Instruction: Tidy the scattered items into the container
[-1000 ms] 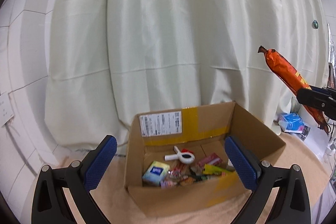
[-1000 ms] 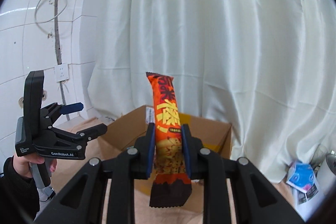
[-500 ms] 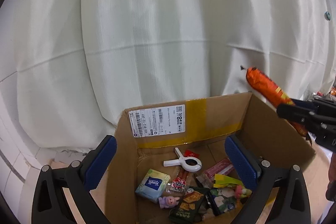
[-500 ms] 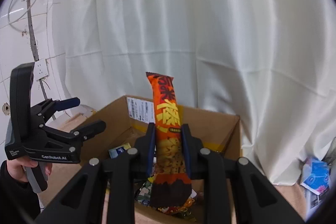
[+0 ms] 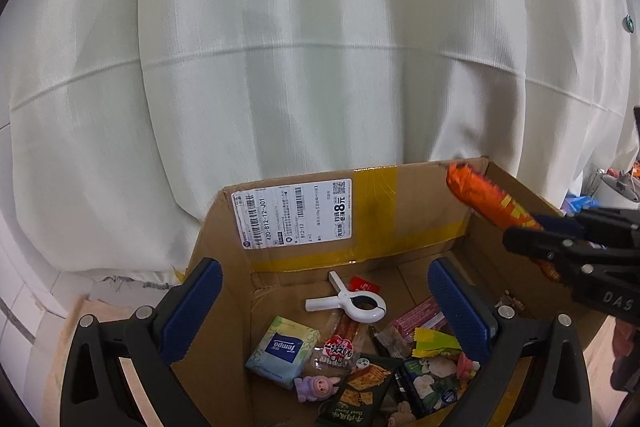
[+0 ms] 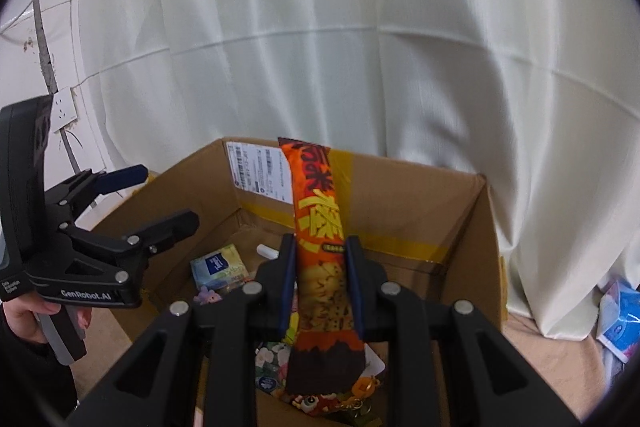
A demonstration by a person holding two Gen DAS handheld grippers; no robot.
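The right gripper (image 6: 321,283) clamps an orange snack pack (image 6: 320,243) between its pads, the pack standing upright ahead of the fingers. A second ago box (image 6: 460,223) sat low and far beyond the pack; now both grippers have come forward and down, and the pack hangs over the box's open top. The left gripper (image 5: 324,311) stands wide with nothing between its jaws. Earlier it faced the box from outside; now its fingers straddle the box's near left corner. Between and below its fingers lie a white clip (image 5: 352,303), a tissue pack (image 5: 282,349) and mixed snack packets. To its right, the right gripper holds the pack above the box's far right corner.
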